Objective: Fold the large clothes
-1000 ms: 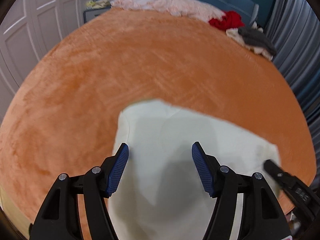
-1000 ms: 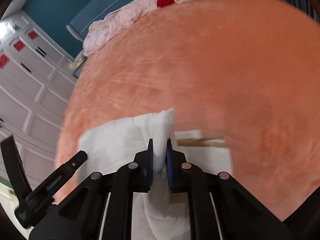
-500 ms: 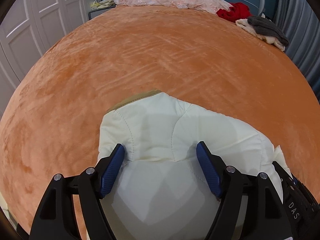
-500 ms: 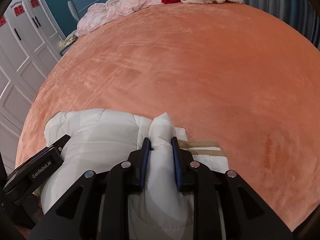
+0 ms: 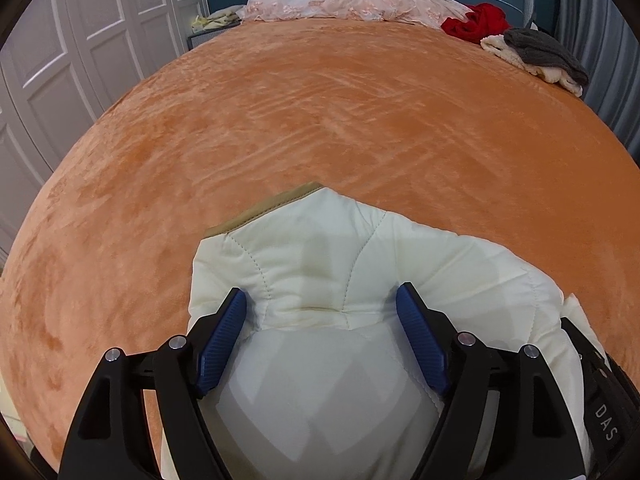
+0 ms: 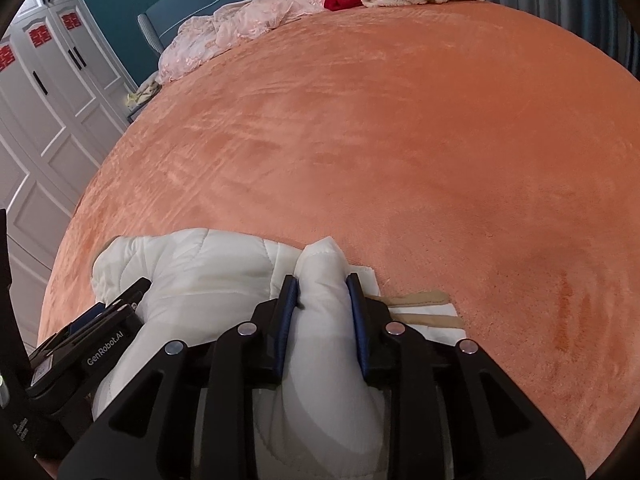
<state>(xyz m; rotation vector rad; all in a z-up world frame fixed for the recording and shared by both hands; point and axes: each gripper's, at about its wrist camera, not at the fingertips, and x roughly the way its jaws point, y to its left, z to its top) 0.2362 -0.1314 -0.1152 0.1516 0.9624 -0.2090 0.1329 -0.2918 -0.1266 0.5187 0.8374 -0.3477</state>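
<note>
You are at the end of a fold: the white padded jacket (image 5: 360,280) lies bunched at the near edge of the orange bed (image 5: 320,112), and you are letting go of it. Your left tongs (image 5: 322,316) stand wide, having just opened further, with the jacket's rounded bulk between them but apparently not pinched. Your right tongs (image 6: 322,292) are narrow and have just been opening too; a puffy fold of the jacket sits between the pads, and from this angle it seems they may yet touch it. Next, finish the release on the right, lift both tongs clear, then press or square the bundle. Mind the tan trim (image 6: 420,300) poking out at the right. Ahead the bed is open; the pink cover (image 5: 352,0) and the red garment (image 5: 476,22) are well apart, at the far end.
</note>
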